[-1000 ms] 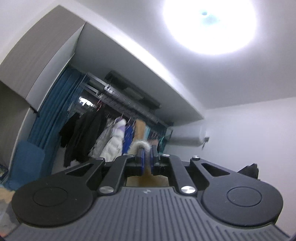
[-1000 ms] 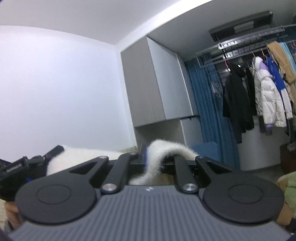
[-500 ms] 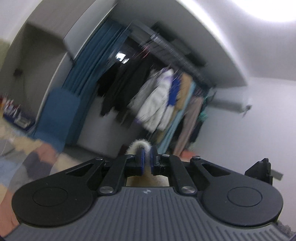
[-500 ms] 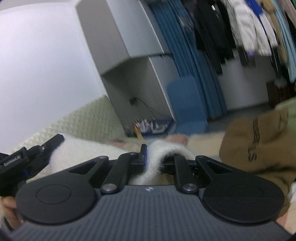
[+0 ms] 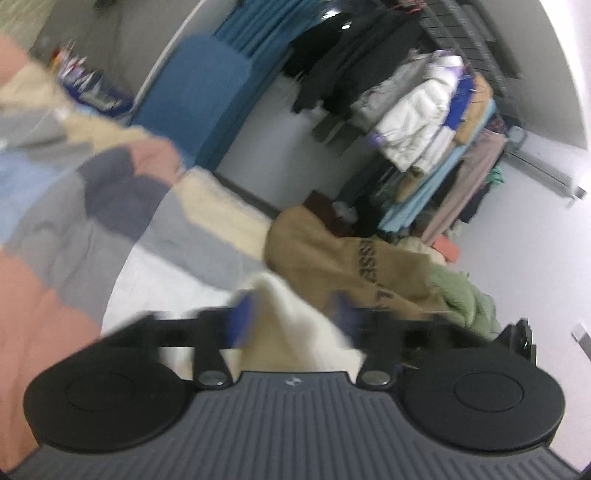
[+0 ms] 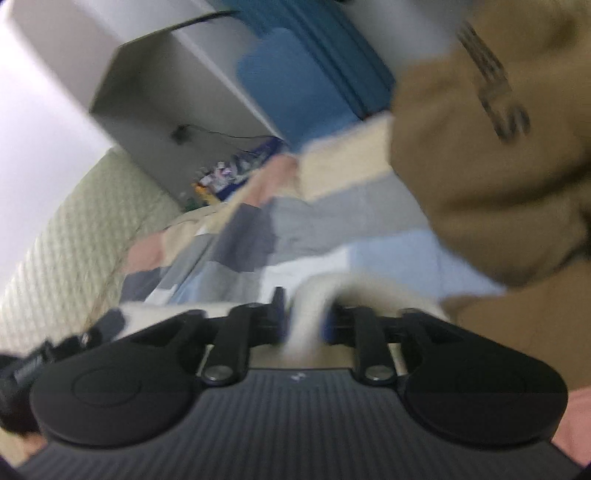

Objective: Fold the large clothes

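A bedroom in a home. A bed covered by a patchwork quilt (image 5: 110, 206) of pink, grey, blue and cream patches fills the left and centre of the left wrist view, and a padded, quilted headboard (image 6: 70, 258) runs along the left of the right wrist view. At the upper right of the left wrist view a rack of hanging coats and jackets (image 5: 417, 122) stands beside blue curtains (image 5: 258, 26). A grey wall cabinet (image 6: 155, 85) sits at the upper left of the right wrist view.

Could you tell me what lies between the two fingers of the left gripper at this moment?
In the left wrist view, a fold of fluffy white garment lies between the fingers of the left gripper, whose jaws are opening.
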A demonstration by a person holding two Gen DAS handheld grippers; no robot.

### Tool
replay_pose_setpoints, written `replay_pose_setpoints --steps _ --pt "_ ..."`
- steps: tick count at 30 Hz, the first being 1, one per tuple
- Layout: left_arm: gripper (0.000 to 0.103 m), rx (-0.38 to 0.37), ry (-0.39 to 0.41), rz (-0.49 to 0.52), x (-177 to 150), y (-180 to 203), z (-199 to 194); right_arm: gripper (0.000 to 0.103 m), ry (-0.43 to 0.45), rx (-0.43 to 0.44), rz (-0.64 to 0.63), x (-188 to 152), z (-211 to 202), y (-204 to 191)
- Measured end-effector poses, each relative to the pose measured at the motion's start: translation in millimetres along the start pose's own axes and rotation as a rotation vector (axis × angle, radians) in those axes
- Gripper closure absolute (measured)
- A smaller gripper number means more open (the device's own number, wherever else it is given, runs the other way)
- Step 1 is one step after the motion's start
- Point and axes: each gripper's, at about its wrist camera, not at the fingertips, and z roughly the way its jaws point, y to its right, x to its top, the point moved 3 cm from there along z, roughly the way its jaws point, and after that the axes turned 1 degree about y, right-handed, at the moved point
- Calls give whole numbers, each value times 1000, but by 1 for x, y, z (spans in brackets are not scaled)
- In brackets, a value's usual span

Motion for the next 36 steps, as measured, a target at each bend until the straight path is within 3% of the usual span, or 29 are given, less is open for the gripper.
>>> replay_pose_setpoints --steps 1,2,6,14,21,24,27,32,36 --pt "33 -13 -3 -4 -3 -7 6 40 2 6 28 -3 0 7" --pt "33 -27 -11 -8 -6 -13 10 38 6 19 54 -5 2 15" --pt "32 16 -30 -4 -23 -30 1 38 21 68 97 -8 -5 35" --pt "32 162 -96 67 -80 -4 -86 38 18 46 9 -33 -48 31" --pt "32 205 -46 59 -133 31 -164 38 26 8 -100 -83 -115 3" --pt "32 211 -11 20 -156 39 -193 26 31 -37 -158 -107 -142 -1" --pt "32 254 -7 20 -177 45 -215 25 32 -85 -214 -123 -160 -1" --pt "32 323 17 55 -184 48 -248 25 -27 -153 -254 -140 -162 11" --pt "32 343 50 -11 -179 34 -272 25 -72 -156 -309 -158 -157 3"
